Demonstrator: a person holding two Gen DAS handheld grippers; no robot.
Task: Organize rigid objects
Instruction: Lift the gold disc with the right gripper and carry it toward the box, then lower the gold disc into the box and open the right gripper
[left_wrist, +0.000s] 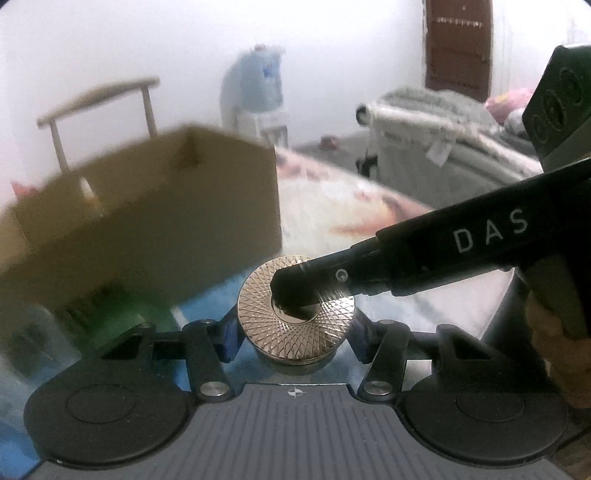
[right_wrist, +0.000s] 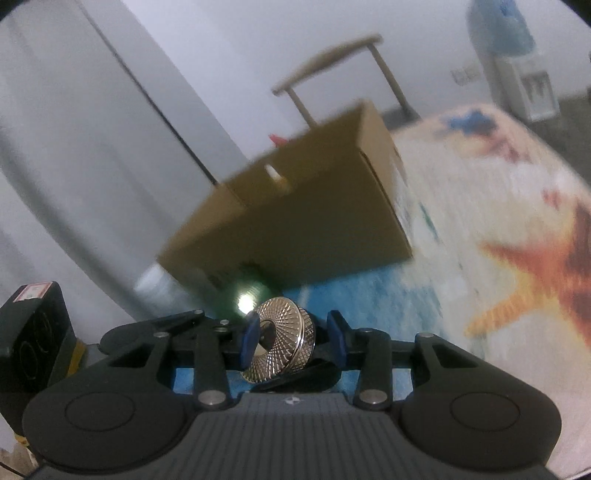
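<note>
Between both sets of tongs, above the mat's blue corner, sits the metal disc: left gripper clamps it, right gripper also pinches it; cardboard box lies just beyond.

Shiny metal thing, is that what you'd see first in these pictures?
Yes. The shiny patterned metal ring sits between the left gripper fingers, and the right gripper pokes a finger into its hole. Behind it stands a big brown cardboard box, on a starfish-printed cloth.
</note>
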